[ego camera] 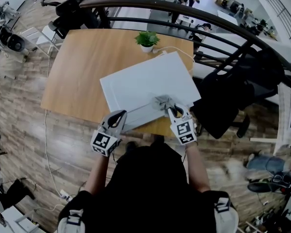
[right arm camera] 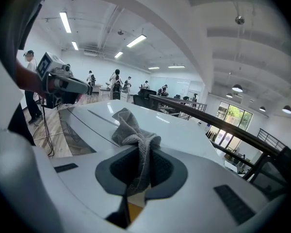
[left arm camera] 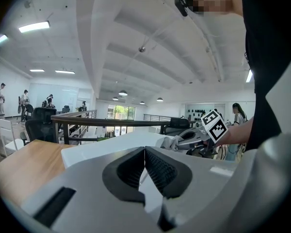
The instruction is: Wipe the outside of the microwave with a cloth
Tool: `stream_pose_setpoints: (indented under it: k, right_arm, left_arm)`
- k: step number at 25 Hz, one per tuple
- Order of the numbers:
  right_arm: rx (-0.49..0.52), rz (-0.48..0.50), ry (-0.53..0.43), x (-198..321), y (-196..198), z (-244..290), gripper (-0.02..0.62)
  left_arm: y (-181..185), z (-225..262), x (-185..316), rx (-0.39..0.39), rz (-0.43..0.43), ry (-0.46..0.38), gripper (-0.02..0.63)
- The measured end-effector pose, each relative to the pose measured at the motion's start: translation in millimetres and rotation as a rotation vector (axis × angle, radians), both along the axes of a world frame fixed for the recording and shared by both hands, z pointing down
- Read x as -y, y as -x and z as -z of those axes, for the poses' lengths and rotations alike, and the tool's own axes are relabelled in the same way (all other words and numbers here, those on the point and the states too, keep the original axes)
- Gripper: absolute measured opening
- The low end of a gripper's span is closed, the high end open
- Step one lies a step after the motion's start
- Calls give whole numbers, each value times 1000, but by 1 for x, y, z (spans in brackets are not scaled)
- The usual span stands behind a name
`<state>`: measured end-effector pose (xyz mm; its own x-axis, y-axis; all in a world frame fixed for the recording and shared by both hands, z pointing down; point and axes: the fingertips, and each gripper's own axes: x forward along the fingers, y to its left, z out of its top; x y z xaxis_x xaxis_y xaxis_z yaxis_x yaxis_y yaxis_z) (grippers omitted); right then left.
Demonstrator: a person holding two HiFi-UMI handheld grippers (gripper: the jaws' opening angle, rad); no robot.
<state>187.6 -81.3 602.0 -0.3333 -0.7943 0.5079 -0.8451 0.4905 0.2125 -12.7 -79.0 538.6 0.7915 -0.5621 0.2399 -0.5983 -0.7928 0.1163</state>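
The white microwave (ego camera: 150, 81) sits on a wooden table (ego camera: 77, 76), seen from above. A grey cloth (ego camera: 163, 101) lies bunched on its top near the front right corner, with my right gripper (ego camera: 174, 110) shut on it. In the right gripper view the cloth (right arm camera: 131, 130) rises out of the closed jaws (right arm camera: 141, 161) onto the microwave's top (right arm camera: 184, 130). My left gripper (ego camera: 120, 116) hovers at the microwave's front left edge, shut and holding nothing; its own view shows the jaws meeting (left arm camera: 144, 152) over the white casing (left arm camera: 102, 147), the right gripper (left arm camera: 196, 139) beyond.
A small potted plant (ego camera: 146, 39) stands at the table's far edge, with a white cable (ego camera: 177, 49) running behind the microwave. A dark curved railing (ego camera: 184, 6) passes behind the table. A black office chair (ego camera: 230, 98) stands close on the right.
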Motion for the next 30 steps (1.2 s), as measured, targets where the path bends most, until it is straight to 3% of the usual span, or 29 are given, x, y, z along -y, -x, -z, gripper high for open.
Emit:
stream_pose_setpoints:
  k: [3,7,12,16,22,27,30]
  right_arm:
    - [-11,-9,5,1,-16,0,25]
    - [-21,-27,7,5,-39,-1,25]
    - [-31,-51,4,12,-67,0,25]
    - [-25,-90,36,14,-88,-3,25]
    - [-55,-88,25,26,-119,-3,25]
    - [-62,-87,9,35,-136,-1,25]
    - [-68,-71,3,40,-143,-1,25]
  left_arm:
    - [-8,3,4,-23,4,-35,3]
    - [-19,-1,2,-7,10,6,3]
    - [-28,1,9,-7,15,-27,3]
    - [-33,-2,9,8,36,13,3]
    - [-40,0,9,9,61,-16,3]
    - [-41,-2,4,21,93,6,3]
    - [-44,-1,3,20,101,-28,3]
